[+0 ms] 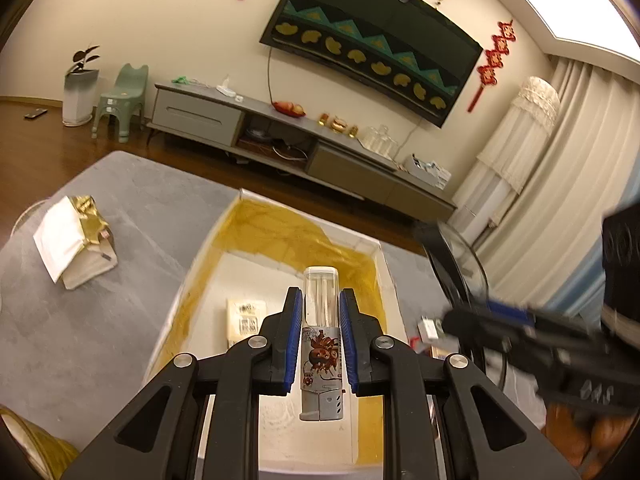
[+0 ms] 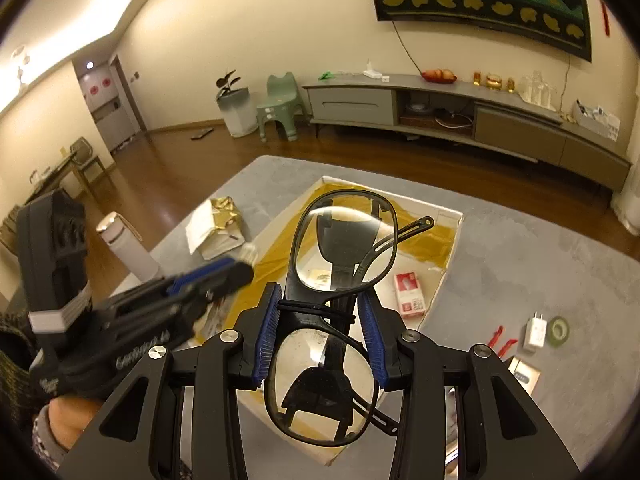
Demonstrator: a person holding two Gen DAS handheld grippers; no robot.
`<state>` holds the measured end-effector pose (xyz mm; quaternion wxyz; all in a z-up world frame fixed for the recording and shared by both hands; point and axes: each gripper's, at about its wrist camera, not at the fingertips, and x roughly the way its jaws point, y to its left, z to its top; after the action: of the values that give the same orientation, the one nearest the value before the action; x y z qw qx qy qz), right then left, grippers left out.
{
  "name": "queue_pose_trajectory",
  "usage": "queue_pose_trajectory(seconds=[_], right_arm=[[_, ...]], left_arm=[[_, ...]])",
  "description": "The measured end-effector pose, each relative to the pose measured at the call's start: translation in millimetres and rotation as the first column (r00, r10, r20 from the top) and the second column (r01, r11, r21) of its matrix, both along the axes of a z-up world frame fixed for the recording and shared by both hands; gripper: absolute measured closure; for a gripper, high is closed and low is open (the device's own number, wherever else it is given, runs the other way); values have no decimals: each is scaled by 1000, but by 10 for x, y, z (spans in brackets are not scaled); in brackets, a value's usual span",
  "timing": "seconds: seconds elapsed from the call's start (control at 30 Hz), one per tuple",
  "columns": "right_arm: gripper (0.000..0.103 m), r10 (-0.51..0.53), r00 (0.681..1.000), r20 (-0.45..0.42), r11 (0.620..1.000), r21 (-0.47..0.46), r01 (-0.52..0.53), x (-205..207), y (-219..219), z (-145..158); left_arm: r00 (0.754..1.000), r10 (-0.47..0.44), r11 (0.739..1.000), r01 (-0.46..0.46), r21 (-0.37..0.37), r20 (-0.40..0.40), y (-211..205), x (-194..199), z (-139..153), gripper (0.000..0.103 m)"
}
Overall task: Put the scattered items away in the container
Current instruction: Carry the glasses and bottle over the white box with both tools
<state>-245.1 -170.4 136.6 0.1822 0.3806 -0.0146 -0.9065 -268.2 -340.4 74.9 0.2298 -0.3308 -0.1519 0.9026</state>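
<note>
Carrying two items over the open box, one per gripper, ready for release. Far left on the grey surface (image 1: 100, 312): gold-wrapped packet (image 1: 74, 236), not yet tidied, well apart from the box (image 1: 208, 264). Left gripper (image 1: 320, 344): blue-padded fingers (image 1: 295, 344) closed to a narrow gap on a lighter (image 1: 321, 344), clear end pointing forward, metal head toward the wrist; held above the box interior, over the yellow lining and near a small printed card (image 1: 245, 318) lying on the box floor. Best practice for this side: lower toward the floor before opening, keep the lighter's long axis level, release clear of the card and away from the box wall, so no bounce over the rim. Right gripper (image 2: 322, 336): fingers (image 2: 269, 332) clamped on the bridge of black-framed glasses (image 2: 340, 312), one lens forward over the box, the other back toward the wrist, temples folded behind. Red-and-white pack (image 2: 409, 294) already inside the box, just beside the right wall. Best practice here: descend slowly, set the frame flat on a bare patch of the lining, open only once the lenses rest, since a drop probably risks scratching. Stagger the two releases, as both grippers crowd the same opening. Further right on the surface, outside the box: red clips (image 2: 500, 338), white charger plug (image 2: 535, 330), green tape roll (image 2: 558, 331), all left to collect.
</note>
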Motion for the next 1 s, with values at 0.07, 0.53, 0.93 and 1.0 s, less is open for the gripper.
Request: queue_pose_trajectory(seconds=[0.07,0.53,0.93,1.0], right_arm=[[62,-2,1000,5,1000,27,2,-113,-8,-23],[62,1,997,72,987,163,-13,-697,-169,-262],[62,29,994,105,954,295,-59,-1154,-387,-426],[62,40,993,113,946,317,-74,-1216,-434,-450]], left_arm=[[1000,-26,1000,26,0,8,39,26,-47,83],[992,-122,993,121,12,26,250,181,-124,83],[990,-137,991,136,13,46,263,218,-157,83],[988,-144,990,144,10,55,279,222,-172,83]])
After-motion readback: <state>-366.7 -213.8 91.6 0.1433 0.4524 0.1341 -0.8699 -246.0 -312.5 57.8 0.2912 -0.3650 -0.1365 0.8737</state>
